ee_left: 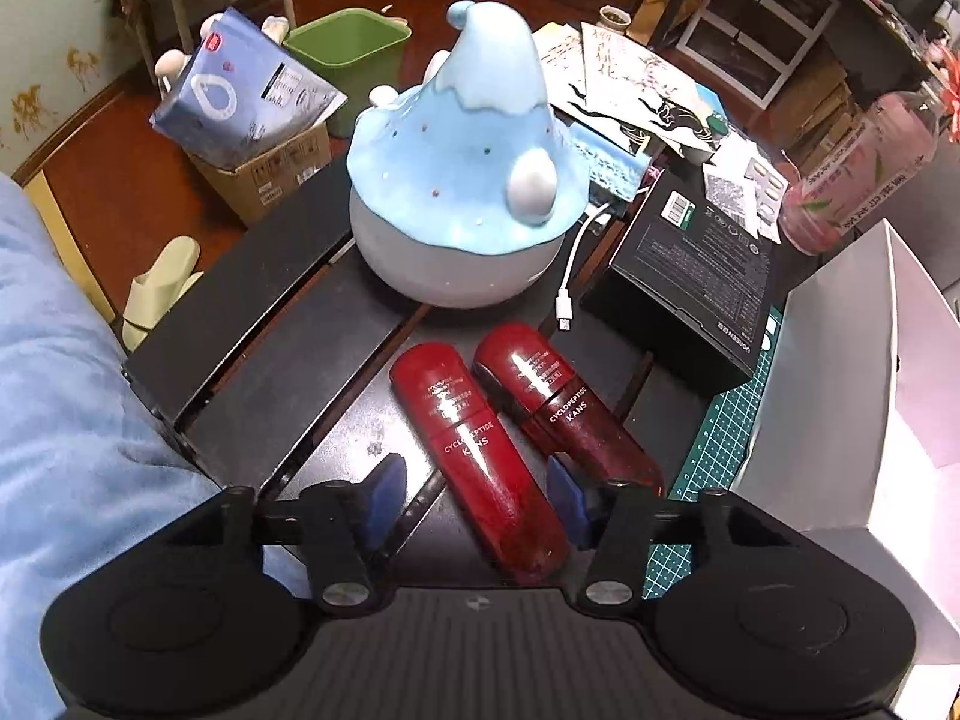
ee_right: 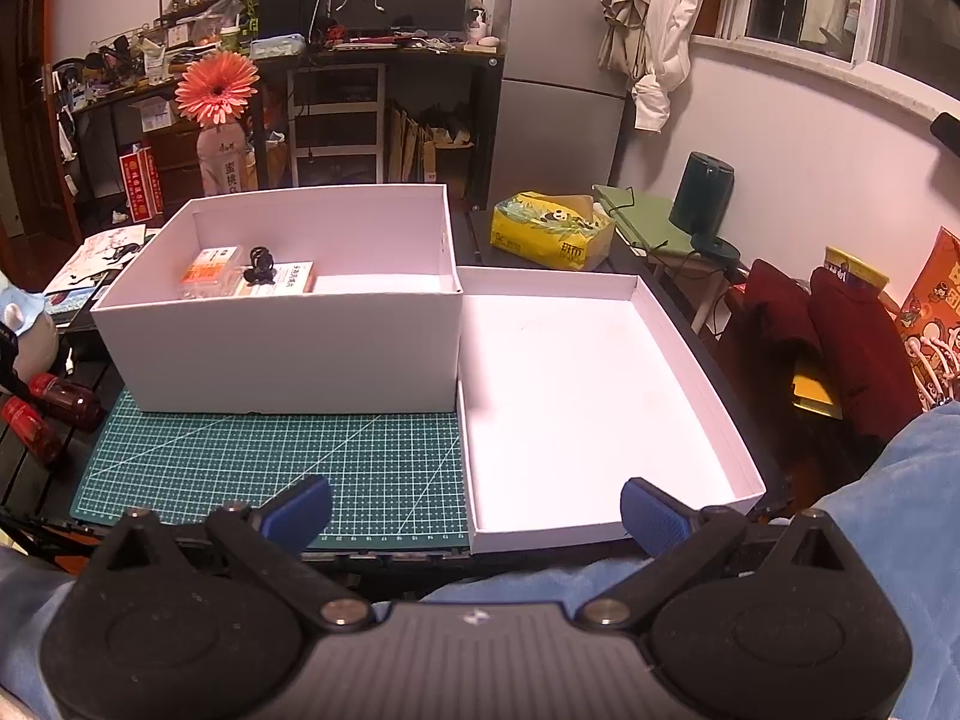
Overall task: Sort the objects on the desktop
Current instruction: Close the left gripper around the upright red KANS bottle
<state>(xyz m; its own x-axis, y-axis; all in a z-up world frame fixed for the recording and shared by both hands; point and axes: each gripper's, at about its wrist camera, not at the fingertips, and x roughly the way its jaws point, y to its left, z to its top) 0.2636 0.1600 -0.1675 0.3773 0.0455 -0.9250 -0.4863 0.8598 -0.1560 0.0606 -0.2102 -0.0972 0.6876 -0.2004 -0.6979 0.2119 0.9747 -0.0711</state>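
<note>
Two dark red cosmetic bottles lie side by side on the black table in the left wrist view. My left gripper [ee_left: 474, 463] points steeply down over the left bottle [ee_left: 462, 420], whose near half lies between the blue pads. A gap shows between the left pad [ee_left: 384, 498] and the bottle, so the jaws stand open. The right pad [ee_left: 567, 501] sits between this bottle and the second bottle [ee_left: 564, 414]. My right gripper [ee_right: 477, 483] hangs open and empty over the near edge of the green cutting mat [ee_right: 270, 462]. A deep white box [ee_right: 288, 348] holds a few small items.
A blue mushroom-shaped lamp [ee_left: 456, 180] stands just beyond the bottles, with a white cable [ee_left: 576, 264] and a black carton [ee_left: 696, 264] to its right. A shallow white lid [ee_right: 570, 408] lies right of the deep box. Papers and a pink bottle [ee_left: 858, 174] crowd the far side.
</note>
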